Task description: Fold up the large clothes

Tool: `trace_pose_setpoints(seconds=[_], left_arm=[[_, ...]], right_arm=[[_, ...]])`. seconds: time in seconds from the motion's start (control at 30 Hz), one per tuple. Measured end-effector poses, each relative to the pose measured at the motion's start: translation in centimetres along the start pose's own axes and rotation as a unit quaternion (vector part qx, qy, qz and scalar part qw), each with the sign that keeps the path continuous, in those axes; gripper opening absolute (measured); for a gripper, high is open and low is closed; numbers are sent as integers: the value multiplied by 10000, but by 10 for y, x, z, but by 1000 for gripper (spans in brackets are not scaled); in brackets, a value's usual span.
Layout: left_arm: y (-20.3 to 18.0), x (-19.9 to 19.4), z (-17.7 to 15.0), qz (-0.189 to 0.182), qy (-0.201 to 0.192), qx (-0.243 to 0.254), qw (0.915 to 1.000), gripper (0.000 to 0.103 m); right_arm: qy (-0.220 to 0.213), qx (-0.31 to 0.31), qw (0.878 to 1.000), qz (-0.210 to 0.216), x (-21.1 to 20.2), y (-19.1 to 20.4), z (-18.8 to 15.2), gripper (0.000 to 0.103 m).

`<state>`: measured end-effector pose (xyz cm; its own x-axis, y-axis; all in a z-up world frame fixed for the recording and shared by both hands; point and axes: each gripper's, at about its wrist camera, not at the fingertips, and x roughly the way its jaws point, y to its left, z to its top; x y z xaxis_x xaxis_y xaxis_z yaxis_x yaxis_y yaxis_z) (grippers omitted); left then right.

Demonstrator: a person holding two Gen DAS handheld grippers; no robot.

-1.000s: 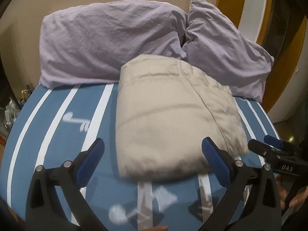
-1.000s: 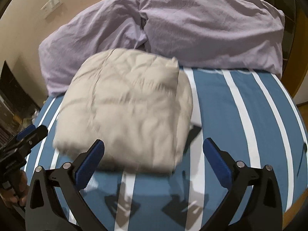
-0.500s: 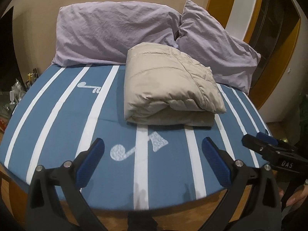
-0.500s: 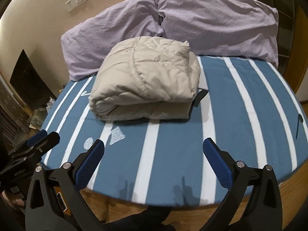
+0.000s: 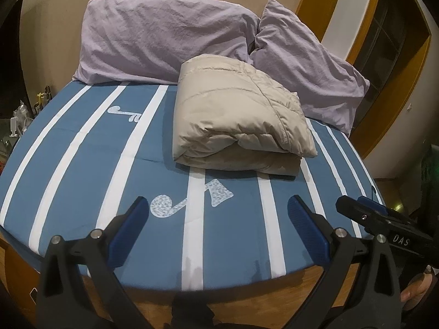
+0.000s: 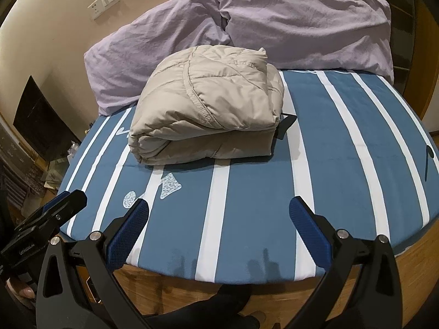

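Bed: blue sheet [image 5: 82, 170] with white stripes, carrying the folded garment and two pillows.
Jacket: beige quilted jacket [image 5: 236, 118] folded into a thick, puffy bundle, lying at the far middle of the bed, touching the lilac pillows [image 5: 164, 41] behind it.
Left gripper [image 5: 218, 220]: fingers spread wide, holding nothing, near the bed's edge.
Right gripper [image 6: 219, 222]: spread wide too, empty, well apart from the jacket.
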<state>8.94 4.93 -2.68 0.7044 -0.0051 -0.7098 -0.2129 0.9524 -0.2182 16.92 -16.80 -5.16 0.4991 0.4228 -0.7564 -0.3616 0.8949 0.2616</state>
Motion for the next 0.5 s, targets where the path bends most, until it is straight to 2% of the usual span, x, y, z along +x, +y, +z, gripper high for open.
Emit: trace_pose_setpoints(seconds=[0.5], left_arm=[[-1, 8, 5, 25, 56, 14, 10000, 101]], right_arm=[[61, -78, 10000, 1, 5, 3, 3, 102]])
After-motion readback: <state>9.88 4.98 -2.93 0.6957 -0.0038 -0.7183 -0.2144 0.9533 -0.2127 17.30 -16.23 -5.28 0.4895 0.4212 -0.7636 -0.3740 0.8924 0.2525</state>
